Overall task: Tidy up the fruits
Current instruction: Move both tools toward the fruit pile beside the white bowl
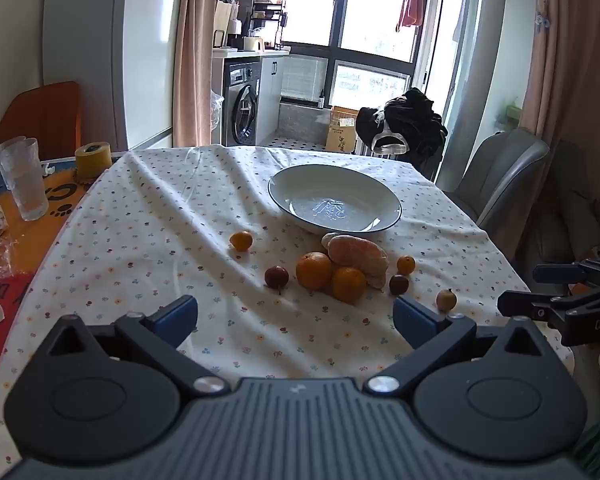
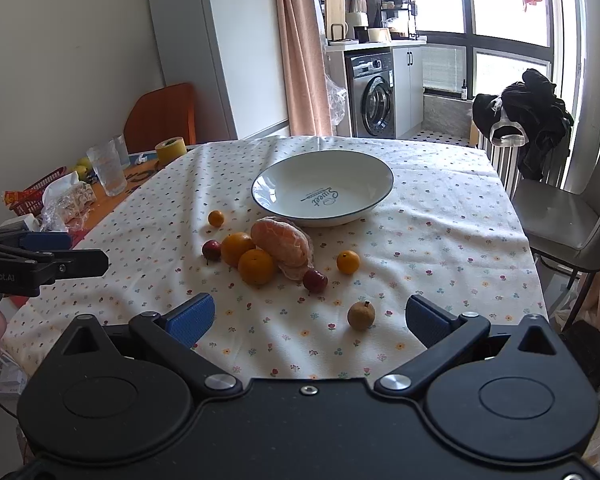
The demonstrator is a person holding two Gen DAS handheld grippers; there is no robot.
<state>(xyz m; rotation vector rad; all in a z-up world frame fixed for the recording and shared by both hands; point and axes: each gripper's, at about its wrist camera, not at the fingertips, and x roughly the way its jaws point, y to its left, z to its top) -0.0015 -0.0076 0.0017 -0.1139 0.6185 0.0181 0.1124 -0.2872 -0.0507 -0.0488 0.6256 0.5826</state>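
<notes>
1. The fruits lie in a loose bunch on the counter (image 2: pixel 440 216), on a white cloth (image 2: pixel 180 208) with tiny flowers.
2. A white bowl (image 2: pixel 284 184) with a dark rim sits just behind the bunch. It has nothing in it. The word "Sweet" is printed inside.
3. A big peeled citrus (image 2: pixel 282 242) is the longest fruit. It is pale orange with white skin threads. In the right view its long side runs from the back left to the front right. Its back end is close to the bowl.
4. Two round oranges (image 2: pixel 238 248) (image 2: pixel 257 266) touch the front left of the peeled fruit. They are smooth and bright.
5. A dark red fruit (image 2: pixel 212 250) sits just left of the oranges. Another red fruit (image 2: pixel 315 280) sits at the front end of the peeled one.
6. Two small oranges lie apart from the bunch: one (image 2: pixel 216 218) at the back left, one (image 2: pixel 348 262) on the right.
7. A small tan fruit (image 2: pixel 361 315) stands alone, nearest the tongs, with its dark stem up.
8. The left tongs (image 1: pixel 296 314) are spread wide and hold nothing. They point at the bunch.
9. The right tongs (image 2: pixel 310 318) are also spread wide and hold nothing. The tan fruit shows between their blue pads (image 2: pixel 192 320).
10. A glass (image 1: pixel 22 178) and a yellow tape roll (image 1: pixel 93 159) stand at the left.
</notes>
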